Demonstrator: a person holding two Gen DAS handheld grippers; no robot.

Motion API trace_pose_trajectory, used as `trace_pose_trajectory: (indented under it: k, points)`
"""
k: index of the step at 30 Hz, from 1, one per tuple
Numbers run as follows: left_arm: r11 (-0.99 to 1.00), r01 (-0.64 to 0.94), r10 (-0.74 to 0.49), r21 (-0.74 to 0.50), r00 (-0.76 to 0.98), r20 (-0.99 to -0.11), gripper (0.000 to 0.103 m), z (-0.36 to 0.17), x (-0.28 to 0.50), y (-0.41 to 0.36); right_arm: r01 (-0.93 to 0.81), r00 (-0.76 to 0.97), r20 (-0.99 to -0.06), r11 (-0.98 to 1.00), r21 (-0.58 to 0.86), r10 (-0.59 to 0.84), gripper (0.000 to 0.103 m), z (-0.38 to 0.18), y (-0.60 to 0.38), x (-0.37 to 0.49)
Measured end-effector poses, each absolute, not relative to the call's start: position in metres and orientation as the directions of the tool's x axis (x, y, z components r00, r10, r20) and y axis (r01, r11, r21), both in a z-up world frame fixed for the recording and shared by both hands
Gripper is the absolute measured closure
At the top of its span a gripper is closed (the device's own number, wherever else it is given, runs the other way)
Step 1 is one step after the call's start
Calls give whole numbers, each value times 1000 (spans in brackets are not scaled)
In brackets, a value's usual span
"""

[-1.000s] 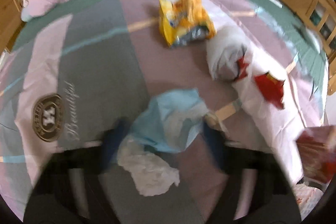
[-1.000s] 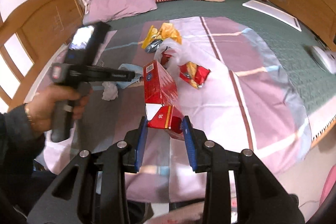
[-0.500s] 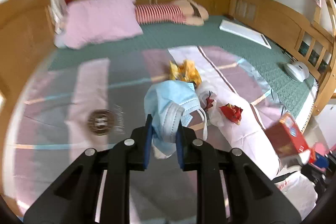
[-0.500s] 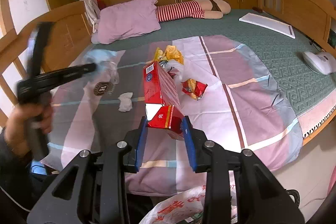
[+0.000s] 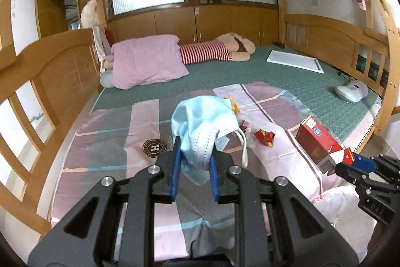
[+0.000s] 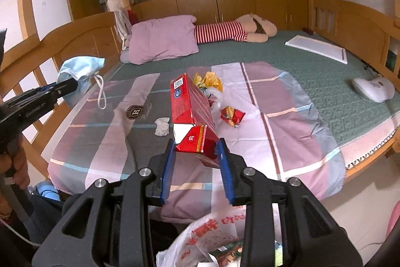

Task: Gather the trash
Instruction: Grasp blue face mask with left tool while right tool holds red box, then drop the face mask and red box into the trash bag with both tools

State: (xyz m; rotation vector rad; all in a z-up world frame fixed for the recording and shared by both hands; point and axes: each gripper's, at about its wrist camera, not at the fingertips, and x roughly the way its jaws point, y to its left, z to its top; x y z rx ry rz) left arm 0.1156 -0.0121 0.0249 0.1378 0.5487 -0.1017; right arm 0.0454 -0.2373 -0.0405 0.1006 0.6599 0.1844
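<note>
Left gripper (image 5: 193, 162) pinches a crumpled pale-blue face mask (image 5: 202, 121) mid-frame, right gripper (image 6: 197, 162) clamps a red cardboard carton (image 6: 190, 111), both lifted, probably headed for the white plastic bag (image 6: 212, 239) at bottom.

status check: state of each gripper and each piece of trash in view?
left gripper: shut on the blue face mask, lifted off the bed
right gripper: shut on the red carton, end flap open, held over the bed edge
crumpled tissue: loose on the quilt
red snack wrapper: torn open, on the quilt
yellow snack bag: crumpled, on the quilt
white plastic bag: mouth open below the right gripper
</note>
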Motion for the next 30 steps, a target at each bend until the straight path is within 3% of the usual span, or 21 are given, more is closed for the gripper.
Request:
trace_pose_trajectory:
  k: [20, 26, 30]
  points:
    - [968, 213, -123, 136, 867, -483, 82, 44, 31, -54, -80, 811, -567, 988, 135, 143, 69, -35, -276, -35]
    - [954, 271, -173, 128, 846, -504, 82, 36, 29, -69, -36, 754, -650, 994, 106, 96, 69, -61, -292, -48]
    - [942, 322, -223, 96, 814, -537, 82, 29, 31, -79, -5, 647, -758, 995, 98, 78, 68, -96, -303, -51]
